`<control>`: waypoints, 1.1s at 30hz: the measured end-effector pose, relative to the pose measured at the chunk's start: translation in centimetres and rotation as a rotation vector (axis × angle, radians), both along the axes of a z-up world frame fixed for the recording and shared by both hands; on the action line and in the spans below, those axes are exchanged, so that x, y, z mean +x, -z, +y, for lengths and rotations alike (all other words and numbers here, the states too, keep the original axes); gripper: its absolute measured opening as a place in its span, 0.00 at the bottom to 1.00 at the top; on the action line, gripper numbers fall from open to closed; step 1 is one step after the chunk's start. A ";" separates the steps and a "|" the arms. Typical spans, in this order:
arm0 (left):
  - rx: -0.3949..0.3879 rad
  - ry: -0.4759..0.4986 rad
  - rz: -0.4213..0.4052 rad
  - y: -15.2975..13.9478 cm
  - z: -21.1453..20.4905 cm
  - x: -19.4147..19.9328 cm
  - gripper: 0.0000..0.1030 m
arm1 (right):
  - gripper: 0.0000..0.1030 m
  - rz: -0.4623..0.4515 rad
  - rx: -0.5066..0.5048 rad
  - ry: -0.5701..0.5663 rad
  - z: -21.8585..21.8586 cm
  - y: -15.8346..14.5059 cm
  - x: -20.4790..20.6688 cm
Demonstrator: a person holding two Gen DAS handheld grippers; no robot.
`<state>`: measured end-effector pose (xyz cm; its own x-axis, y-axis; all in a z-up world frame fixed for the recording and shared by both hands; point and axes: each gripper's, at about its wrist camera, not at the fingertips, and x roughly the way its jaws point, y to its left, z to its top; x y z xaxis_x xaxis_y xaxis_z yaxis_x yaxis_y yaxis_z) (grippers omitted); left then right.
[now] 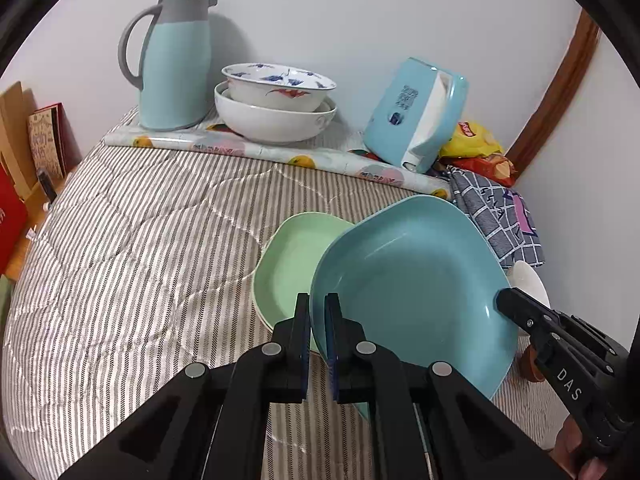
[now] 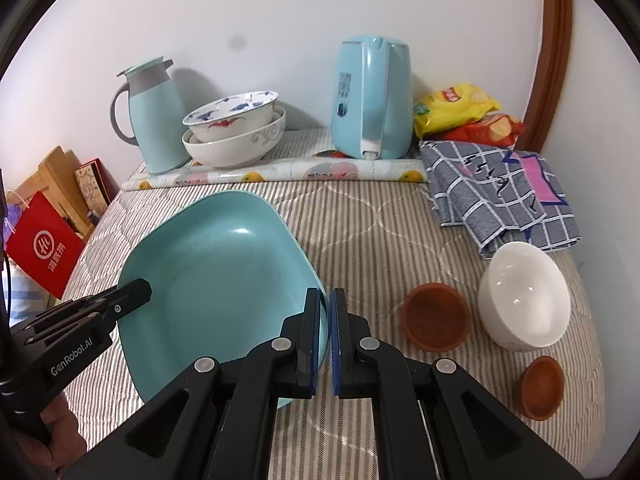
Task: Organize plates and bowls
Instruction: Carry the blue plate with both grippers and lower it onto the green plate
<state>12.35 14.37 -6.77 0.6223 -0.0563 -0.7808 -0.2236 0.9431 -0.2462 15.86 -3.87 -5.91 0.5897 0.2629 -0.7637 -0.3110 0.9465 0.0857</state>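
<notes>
Blue plate (image 1: pixel 416 280) is held tilted above the striped quilt (image 1: pixel 140 260), gripped on opposite rim edges: left gripper (image 1: pixel 317 320) is clamped on one edge, right gripper (image 2: pixel 325 320) is clamped on the other. Green plate (image 1: pixel 292 256) is seen just beside and partly under it. White bowl (image 2: pixel 524 296) and two brown cups (image 2: pixel 434 316) are located on the quilt near the right gripper; stacked bowls (image 1: pixel 276 100) sit by the wall

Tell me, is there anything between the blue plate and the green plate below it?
Nothing visible. Both tools grip the blue plate by its rims, tilted over the green plate; the green plate's visible part holds nothing.
</notes>
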 end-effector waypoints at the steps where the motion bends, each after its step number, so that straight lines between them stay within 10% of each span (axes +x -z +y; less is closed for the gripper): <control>1: -0.001 -0.002 0.002 0.1 0.2 0.1 0.07 | 0.05 0.003 -0.003 -0.005 0.3 0.2 0.2; 33: -0.027 -0.106 0.098 4.4 3.7 4.4 0.09 | 0.06 0.083 -0.019 -0.114 5.0 5.2 7.5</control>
<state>16.79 18.10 -11.19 0.5468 -0.0157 -0.8371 -0.3461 0.9062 -0.2431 23.36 1.17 -11.07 0.4911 0.3097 -0.8142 -0.4096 0.9070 0.0979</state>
